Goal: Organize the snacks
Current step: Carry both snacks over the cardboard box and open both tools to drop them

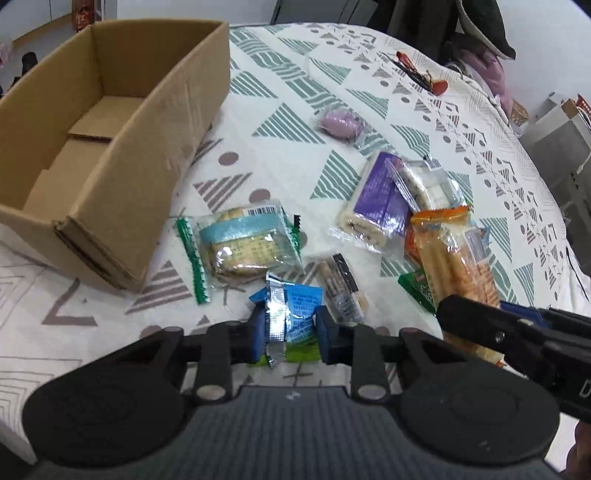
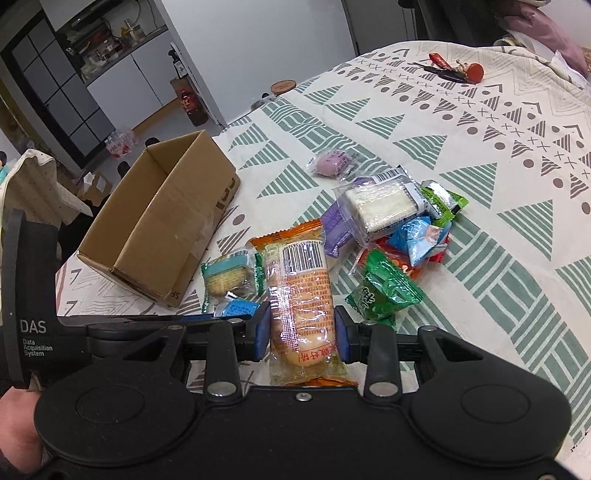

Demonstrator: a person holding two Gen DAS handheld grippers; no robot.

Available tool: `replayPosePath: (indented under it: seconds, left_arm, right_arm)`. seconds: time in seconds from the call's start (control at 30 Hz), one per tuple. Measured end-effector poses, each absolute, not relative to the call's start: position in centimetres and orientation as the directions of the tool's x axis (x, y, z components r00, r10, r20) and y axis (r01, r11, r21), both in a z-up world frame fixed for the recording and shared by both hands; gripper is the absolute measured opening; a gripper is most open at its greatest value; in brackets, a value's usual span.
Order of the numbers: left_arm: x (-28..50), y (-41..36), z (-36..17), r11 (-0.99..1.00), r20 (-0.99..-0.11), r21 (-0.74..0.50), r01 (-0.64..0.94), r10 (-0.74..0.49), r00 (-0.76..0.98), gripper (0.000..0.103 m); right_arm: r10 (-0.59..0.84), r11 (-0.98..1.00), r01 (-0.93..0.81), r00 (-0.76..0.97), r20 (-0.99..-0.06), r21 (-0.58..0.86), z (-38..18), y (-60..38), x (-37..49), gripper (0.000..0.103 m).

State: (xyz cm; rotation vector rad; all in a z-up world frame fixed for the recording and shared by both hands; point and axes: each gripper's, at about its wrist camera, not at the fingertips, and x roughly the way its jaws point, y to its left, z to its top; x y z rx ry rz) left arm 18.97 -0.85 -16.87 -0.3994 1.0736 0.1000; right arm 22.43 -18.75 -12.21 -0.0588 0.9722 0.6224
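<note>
My left gripper (image 1: 290,330) is shut on a small blue snack packet (image 1: 295,314), just above the tablecloth. My right gripper (image 2: 302,332) is shut on a long orange packet of biscuits (image 2: 301,295); this packet also shows in the left wrist view (image 1: 454,266). An open, empty cardboard box (image 1: 99,147) stands at the left, also seen in the right wrist view (image 2: 162,225). Loose snacks lie between: a teal cracker pack (image 1: 240,243), a purple roll cake pack (image 1: 376,199), a white cake pack (image 2: 380,206), a green packet (image 2: 384,291) and a purple round snack (image 1: 341,123).
The table carries a patterned cloth (image 2: 480,147) and its edge curves at the right. Keys with a red tag (image 2: 454,70) lie at the far side. A wooden coaster (image 2: 282,86) sits near the far edge. A chair with clothes (image 1: 476,33) stands behind the table.
</note>
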Motion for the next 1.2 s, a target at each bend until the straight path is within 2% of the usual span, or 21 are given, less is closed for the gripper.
replayPosePath:
  seconds: [0.77,1.2]
  left_arm:
    - [16.7,5.1,-6.7,0.919,-0.758,-0.279,-0.277,-0.034,0.651,0.023]
    - [15.4,12.0,-5.2,0.890,-0.741,-0.273,-0.364,0.047,0.669,0.023]
  right_arm:
    - [0.595,0.751,-0.596,0.423,-0.683,0.285,-9.2,-12.5,21.9,0.034]
    - [0.660,0.708,-0.617,0.403,-0.634,0.344,-8.6,-7.3,22.2,0.034]
